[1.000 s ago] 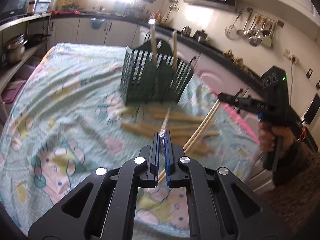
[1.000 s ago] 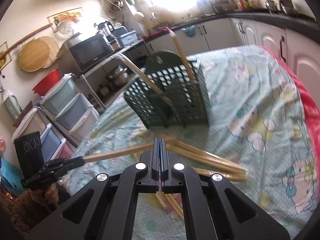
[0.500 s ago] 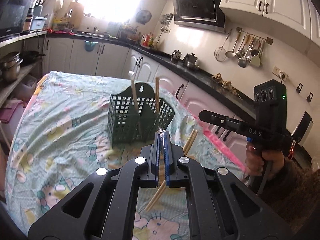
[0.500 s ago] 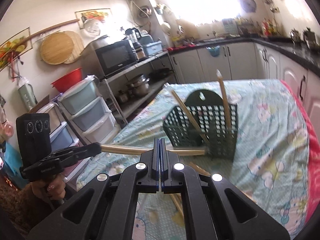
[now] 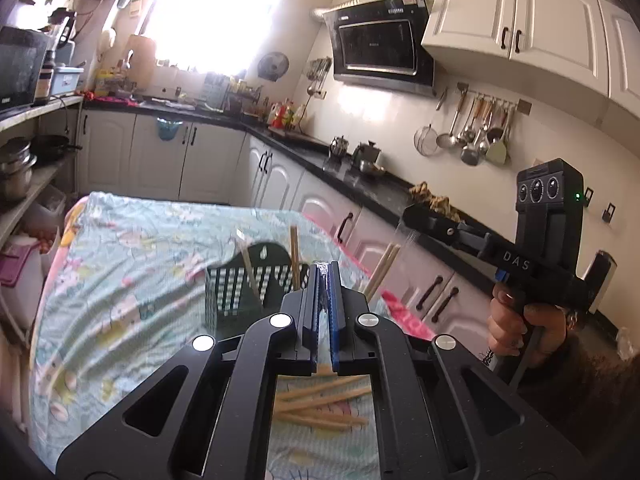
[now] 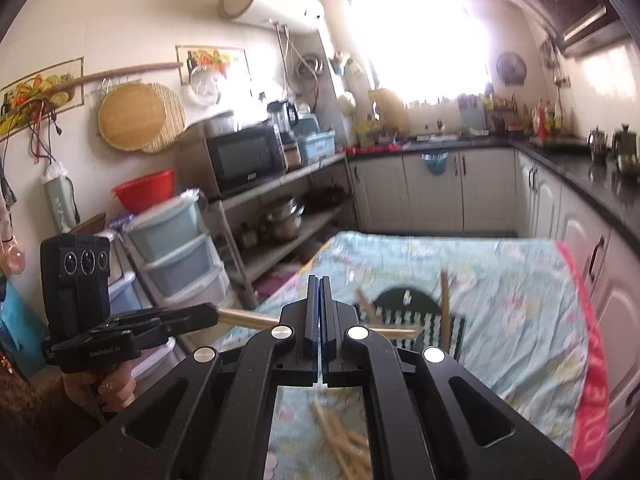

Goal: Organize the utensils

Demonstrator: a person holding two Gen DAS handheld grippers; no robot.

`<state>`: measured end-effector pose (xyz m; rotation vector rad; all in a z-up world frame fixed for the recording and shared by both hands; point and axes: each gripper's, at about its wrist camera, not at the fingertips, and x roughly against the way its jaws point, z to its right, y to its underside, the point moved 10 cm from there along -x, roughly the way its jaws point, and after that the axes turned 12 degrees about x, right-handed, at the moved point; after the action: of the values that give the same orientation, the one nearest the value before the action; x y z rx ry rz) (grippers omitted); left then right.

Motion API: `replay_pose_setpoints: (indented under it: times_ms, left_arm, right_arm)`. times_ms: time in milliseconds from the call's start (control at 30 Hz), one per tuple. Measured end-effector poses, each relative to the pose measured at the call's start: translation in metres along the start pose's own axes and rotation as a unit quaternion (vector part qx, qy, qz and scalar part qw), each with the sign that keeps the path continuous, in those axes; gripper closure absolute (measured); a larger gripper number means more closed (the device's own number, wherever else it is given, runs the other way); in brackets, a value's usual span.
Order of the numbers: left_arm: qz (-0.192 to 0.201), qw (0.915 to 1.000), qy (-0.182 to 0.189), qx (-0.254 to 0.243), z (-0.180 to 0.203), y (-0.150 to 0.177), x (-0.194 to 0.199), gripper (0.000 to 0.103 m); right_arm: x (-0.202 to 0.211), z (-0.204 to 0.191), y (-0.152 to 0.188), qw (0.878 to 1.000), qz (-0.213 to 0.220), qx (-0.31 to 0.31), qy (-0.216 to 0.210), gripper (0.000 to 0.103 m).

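The green slotted basket point(image 5: 248, 292) stood on the bench point(image 5: 132, 264), which was draped in a pale cartoon-print cloth, with two chopsticks point(image 5: 295, 254) leaning upright inside it. A loose heap of chopsticks point(image 5: 320, 404) lay on the cloth near the person, seen through the left gripper's frame. The left gripper point(image 5: 323, 280) had its fingers pressed on a foil-tipped chopstick, which in the right wrist view stuck out sideways point(image 6: 248, 319) across the front of the basket point(image 6: 408, 312). The right gripper point(image 6: 319, 292) was pressed together, and a pair of chopsticks point(image 5: 382, 270) hung from its fingers. Kitchen cabinets point(image 5: 168, 156) and a shelf with a microwave point(image 6: 244, 158) ringed the bench. Compared with a second earlier, both grippers had risen well above the heap, and the basket sat lower in both views.
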<state>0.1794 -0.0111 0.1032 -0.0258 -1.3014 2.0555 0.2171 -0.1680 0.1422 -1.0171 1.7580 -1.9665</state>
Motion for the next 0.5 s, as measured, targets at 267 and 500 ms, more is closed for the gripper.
replay_pose_setpoints:
  times_ms: [267, 500]
  left_arm:
    - [-0.009, 0.9993, -0.036, 0.008, -0.008, -0.034, -0.005, 0.101]
    - [-0.02, 0.998, -0.055, 0.022, -0.019, -0.052, -0.011, 0.101]
  right_arm:
    - [0.005, 0.017, -0.052, 0.999, 0.042, 0.015, 0.022, 0.102]
    - [-0.003, 0.036, -0.075, 0.997, 0.063, 0.006, 0.034, 0.102]
